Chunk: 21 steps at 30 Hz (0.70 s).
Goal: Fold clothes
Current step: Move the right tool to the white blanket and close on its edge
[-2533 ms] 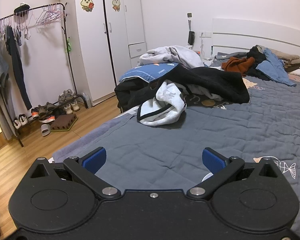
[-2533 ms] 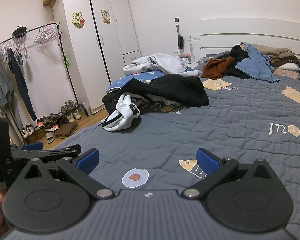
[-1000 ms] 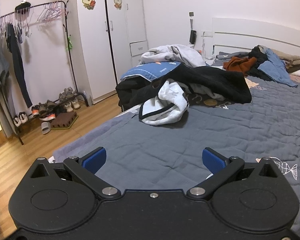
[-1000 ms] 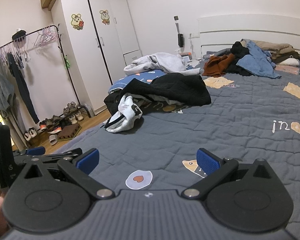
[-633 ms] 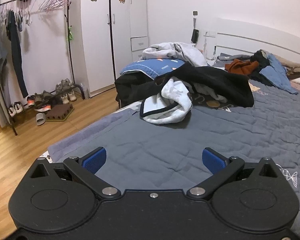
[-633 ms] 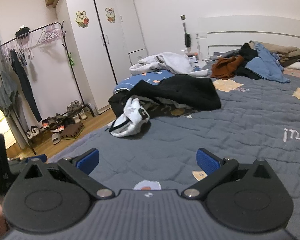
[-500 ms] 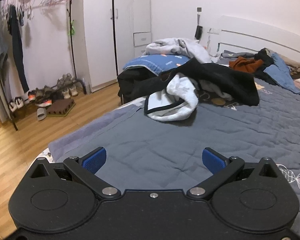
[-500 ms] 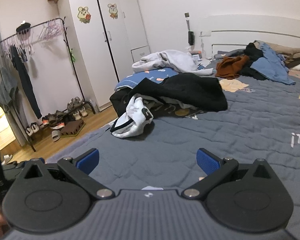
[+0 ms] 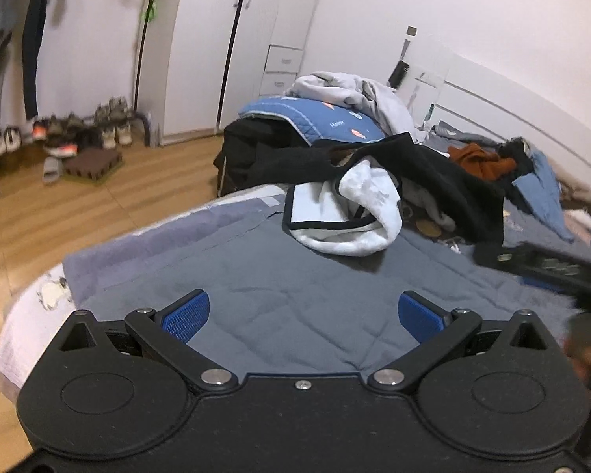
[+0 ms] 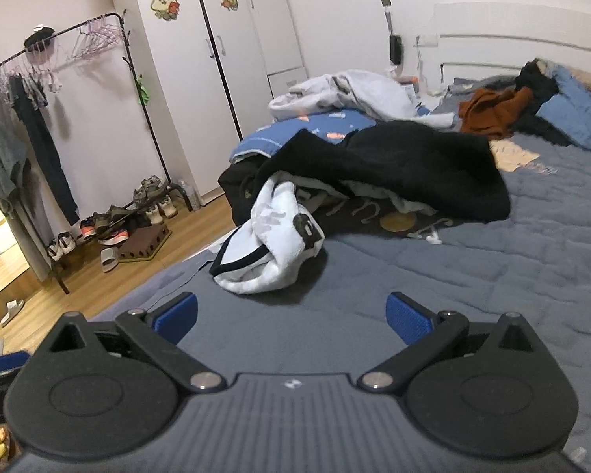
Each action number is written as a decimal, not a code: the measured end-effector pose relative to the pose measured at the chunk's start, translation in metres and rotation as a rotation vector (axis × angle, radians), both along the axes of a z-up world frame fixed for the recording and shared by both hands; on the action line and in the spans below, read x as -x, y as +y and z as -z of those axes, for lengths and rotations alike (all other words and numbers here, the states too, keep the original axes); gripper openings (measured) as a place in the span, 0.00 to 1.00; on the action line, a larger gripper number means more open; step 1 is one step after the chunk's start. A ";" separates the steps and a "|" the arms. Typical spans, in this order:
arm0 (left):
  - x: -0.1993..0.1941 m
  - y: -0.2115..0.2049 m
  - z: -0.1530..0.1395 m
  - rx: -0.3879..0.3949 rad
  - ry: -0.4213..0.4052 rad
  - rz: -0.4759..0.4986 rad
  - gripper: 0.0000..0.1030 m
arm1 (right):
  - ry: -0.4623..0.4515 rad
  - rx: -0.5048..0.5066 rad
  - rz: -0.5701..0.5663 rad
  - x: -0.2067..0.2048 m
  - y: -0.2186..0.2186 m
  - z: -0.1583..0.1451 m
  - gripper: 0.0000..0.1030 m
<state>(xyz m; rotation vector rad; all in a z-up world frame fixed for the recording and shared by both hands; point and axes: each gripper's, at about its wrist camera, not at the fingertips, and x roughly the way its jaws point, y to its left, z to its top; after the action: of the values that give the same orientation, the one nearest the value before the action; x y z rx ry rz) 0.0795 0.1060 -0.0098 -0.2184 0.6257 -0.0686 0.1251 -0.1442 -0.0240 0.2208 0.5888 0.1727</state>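
The grey quilted bed point(image 10: 492, 276) fills both views, with wood floor point(image 9: 78, 205) beyond its corner at ten o'clock. My left gripper point(image 9: 303, 315) and right gripper point(image 10: 291, 313) both have their jaws spread wide and hold nothing. Over the last seconds I have brought both closer: the white garment point(image 10: 272, 248) now sits larger at twelve o'clock, just ahead, against the black garment point(image 10: 413, 165). I judge a first pick is near. Bare quilt lies between; the bed edge at nine o'clock limits leftward room.

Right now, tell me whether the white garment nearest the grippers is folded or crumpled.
Crumpled: the white garment lies bunched in a heap on the grey quilt, partly under a black garment.
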 end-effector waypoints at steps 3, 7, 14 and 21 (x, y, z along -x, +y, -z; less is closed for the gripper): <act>-0.003 0.003 -0.002 0.031 -0.002 0.010 1.00 | 0.011 -0.011 -0.001 -0.024 0.003 0.015 0.97; -0.006 0.003 -0.004 0.034 -0.010 0.019 1.00 | 0.007 -0.035 -0.008 -0.050 0.007 0.032 0.96; -0.011 0.007 -0.005 0.084 0.000 0.017 1.00 | -0.017 -0.024 -0.003 -0.091 0.020 0.054 0.95; -0.016 0.025 -0.005 0.174 0.014 -0.036 1.00 | -0.019 0.000 -0.003 -0.124 0.032 0.076 0.94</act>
<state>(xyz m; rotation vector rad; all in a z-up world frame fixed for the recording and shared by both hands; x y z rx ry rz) 0.0951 0.1308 -0.0052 -0.3990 0.6298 -0.0870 0.2487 -0.1119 -0.1000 0.2182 0.5708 0.1777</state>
